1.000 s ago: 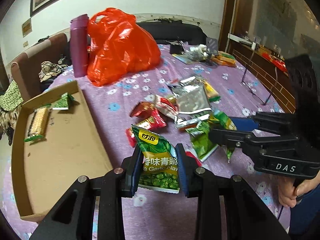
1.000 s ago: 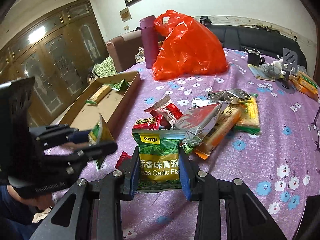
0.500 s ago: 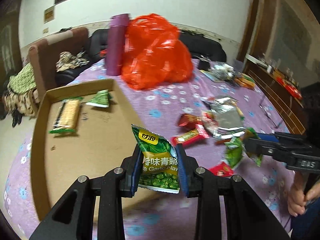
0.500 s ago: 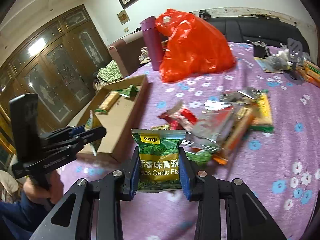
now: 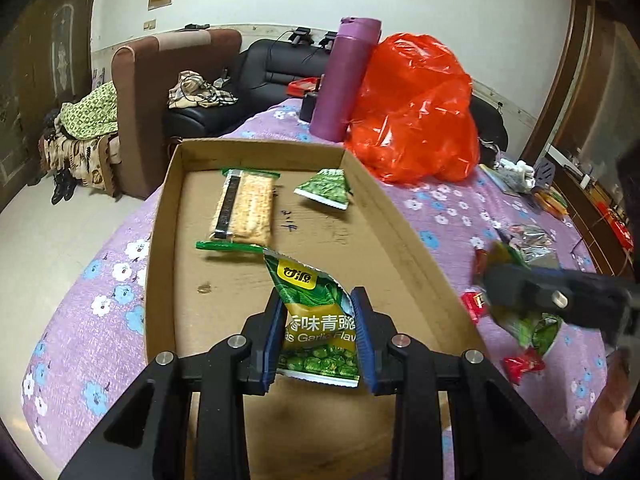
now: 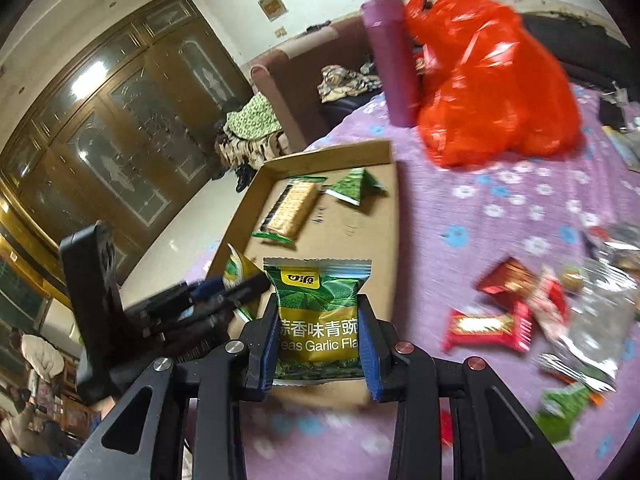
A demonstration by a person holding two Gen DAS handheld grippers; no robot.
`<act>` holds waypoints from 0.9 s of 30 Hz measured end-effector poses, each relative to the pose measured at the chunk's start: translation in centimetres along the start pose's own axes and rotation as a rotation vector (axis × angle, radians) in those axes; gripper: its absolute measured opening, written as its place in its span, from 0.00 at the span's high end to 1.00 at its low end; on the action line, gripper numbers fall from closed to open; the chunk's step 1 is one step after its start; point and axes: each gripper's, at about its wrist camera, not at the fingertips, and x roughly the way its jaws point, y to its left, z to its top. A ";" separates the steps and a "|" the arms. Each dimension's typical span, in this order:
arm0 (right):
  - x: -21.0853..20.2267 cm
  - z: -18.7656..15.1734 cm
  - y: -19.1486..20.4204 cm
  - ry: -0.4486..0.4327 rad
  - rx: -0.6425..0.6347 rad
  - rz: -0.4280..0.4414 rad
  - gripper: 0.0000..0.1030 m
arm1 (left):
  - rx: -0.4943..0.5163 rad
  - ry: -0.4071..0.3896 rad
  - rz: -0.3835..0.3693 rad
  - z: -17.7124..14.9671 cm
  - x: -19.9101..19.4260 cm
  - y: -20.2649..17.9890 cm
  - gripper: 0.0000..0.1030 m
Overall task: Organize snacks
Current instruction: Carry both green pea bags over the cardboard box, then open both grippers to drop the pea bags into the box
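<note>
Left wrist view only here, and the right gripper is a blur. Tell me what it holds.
Observer: The right gripper is shut on a green pea packet, pads on its two side edges.
Operator: Report what lies on the cloth near it.
Observer: Red snack packets lie loose to the right of the cardboard box, and another green packet lies nearer the camera.
</note>
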 end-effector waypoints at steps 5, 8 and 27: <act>4.0 2.1 -0.2 0.035 0.043 -0.049 0.63 | 0.003 -0.001 0.020 0.1 0.7 0.5 0.69; 5.7 3.1 -0.6 0.046 0.060 -0.063 0.62 | -0.004 0.004 0.017 0.1 1.3 0.8 0.69; 9.9 4.2 0.2 0.073 0.030 -0.140 0.60 | 0.024 0.016 0.040 -0.2 2.6 0.1 0.69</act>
